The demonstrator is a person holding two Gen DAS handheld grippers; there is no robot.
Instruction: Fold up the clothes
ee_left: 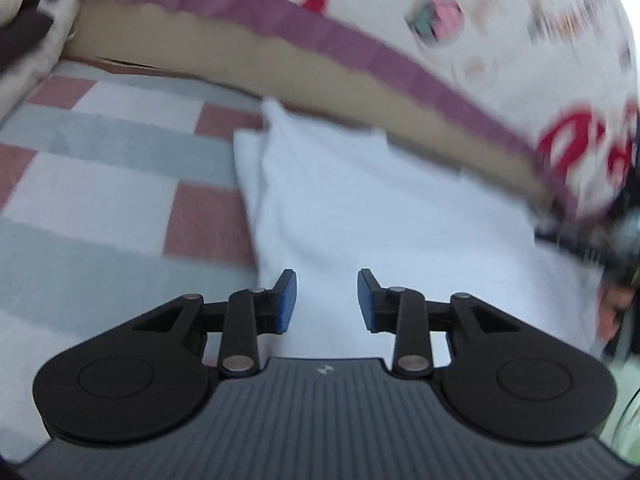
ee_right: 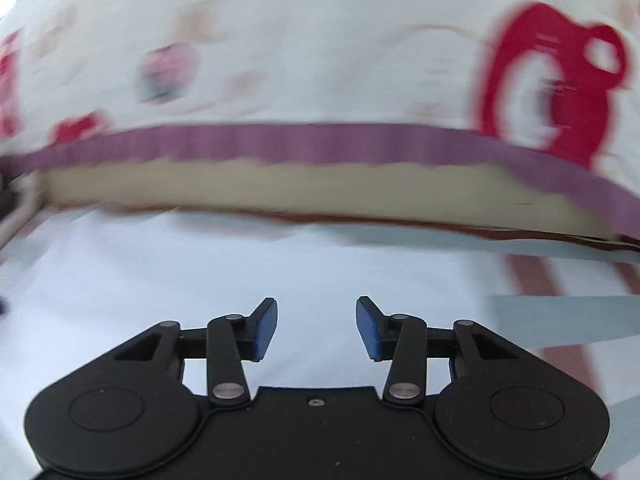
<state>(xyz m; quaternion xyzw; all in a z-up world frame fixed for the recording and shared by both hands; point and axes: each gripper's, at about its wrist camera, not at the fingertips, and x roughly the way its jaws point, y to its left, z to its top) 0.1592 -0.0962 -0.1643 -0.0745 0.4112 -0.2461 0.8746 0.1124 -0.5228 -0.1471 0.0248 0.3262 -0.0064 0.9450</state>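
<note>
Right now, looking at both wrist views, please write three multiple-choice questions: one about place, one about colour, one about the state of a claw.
1. Where does the white garment lie?
A. on the checked bedcover
B. in a basket
C. on a hanger

2. What colour is the trim band on the printed fabric?
A. green
B. purple
C. black

3. How is the left claw?
A. shut on the garment
B. open, holding nothing
C. out of view

Answers: 1 A, the garment rests flat on the checks; 2 B, the band is purple in both views; 3 B, its blue pads stand apart.
</note>
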